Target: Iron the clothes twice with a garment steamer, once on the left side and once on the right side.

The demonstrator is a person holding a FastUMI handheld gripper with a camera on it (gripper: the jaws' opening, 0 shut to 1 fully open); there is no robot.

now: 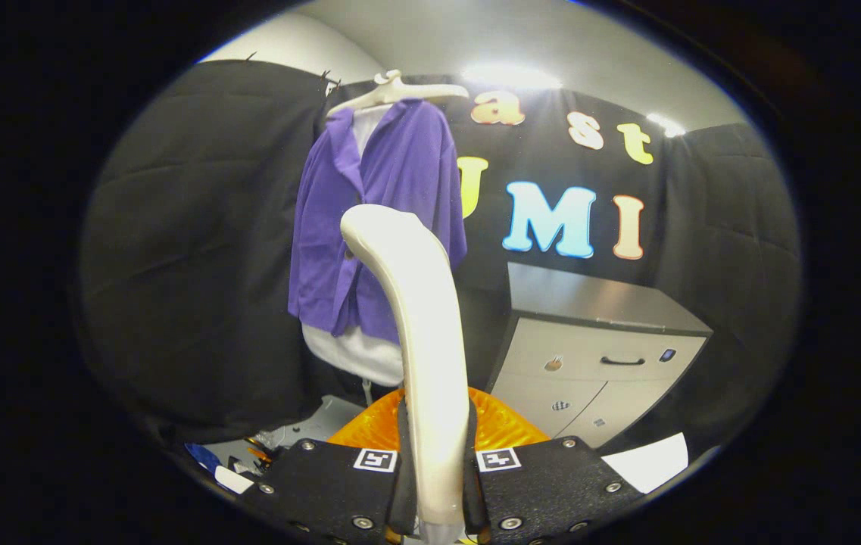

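A purple jacket (381, 219) over a white garment (354, 352) hangs on a white hanger (396, 92) against the black wall, beyond the fingers. My gripper (435, 465) is shut on the cream handle of the garment steamer (419, 333), which rises upright between the two fingers and curves forward at its top. The steamer's head points toward the jacket's lower front; whether it touches the cloth I cannot tell. An orange ribbed part (502, 428) of the steamer sits just behind the handle, low down.
A grey and white cabinet (604, 356) with a dark handle stands to the right of the hanging clothes. A white sheet (646, 462) lies low on the right. Small tools and blue items (237, 458) lie low on the left.
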